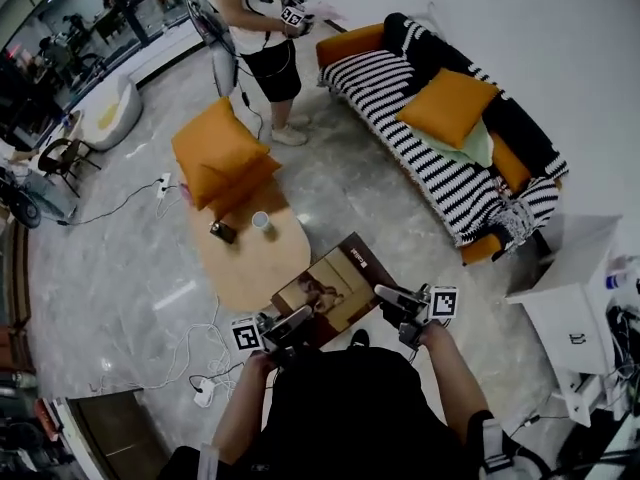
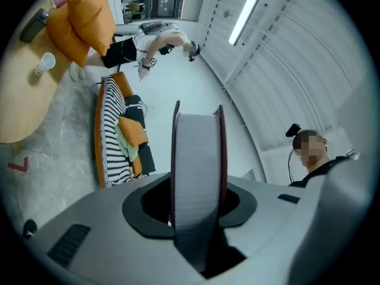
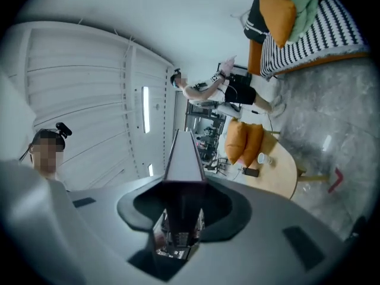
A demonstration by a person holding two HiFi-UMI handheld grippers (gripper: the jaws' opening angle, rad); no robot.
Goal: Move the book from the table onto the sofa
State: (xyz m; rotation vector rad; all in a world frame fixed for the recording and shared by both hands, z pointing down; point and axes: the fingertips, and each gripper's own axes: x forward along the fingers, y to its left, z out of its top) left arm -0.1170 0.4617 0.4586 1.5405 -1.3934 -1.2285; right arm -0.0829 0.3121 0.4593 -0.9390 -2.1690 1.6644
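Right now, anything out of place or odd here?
Two orange cushions are piled on the far end of the table, not on the sofa. Loose cables trail across the floor beside the table, a possible trip hazard. Nothing looks spilled or damaged.

Surfaces: cloth, polished stone, pale wood.
Book: glossy printed cover, matt paper page edges. Table: smooth light wood, matt. Sofa: striped woven cloth. Orange cushions: soft plain cloth. Floor: grey marbled stone look, polished, catching light.
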